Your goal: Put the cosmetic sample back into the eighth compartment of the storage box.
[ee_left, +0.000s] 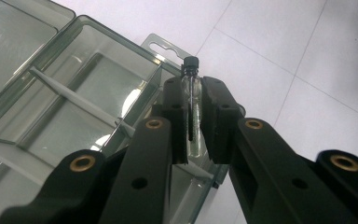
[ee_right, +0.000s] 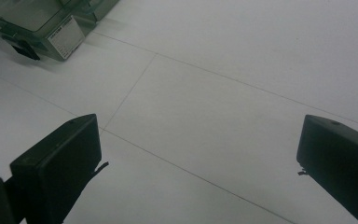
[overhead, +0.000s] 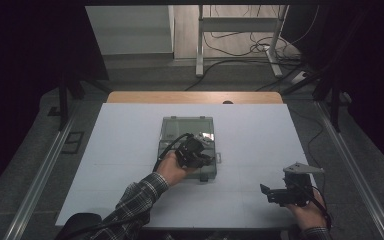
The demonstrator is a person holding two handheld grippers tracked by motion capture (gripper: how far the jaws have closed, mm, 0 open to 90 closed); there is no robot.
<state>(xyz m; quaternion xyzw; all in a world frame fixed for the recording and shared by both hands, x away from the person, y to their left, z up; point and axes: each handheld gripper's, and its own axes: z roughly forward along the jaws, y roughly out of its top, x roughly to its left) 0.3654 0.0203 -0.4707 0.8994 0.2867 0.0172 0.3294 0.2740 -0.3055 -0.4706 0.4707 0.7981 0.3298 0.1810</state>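
From above, the left gripper (overhead: pixel 196 154) hovers over a clear compartment box (overhead: pixel 172 131) at mid-table (overhead: pixel 120 150), while the right gripper (overhead: pixel 280 192) rests near the front right corner. The left gripper view shows its jaws clamped on a small black-capped glass vial (ee_left: pixel 193 109) above the box's near-edge compartments. In the right gripper view, the jaws gape wide over bare tabletop.

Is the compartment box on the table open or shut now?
Open. In the left gripper view the compartment box shows bare dividers, its lid folded back at the upper left. The left hand-held gripper holds a small capped vial above it.
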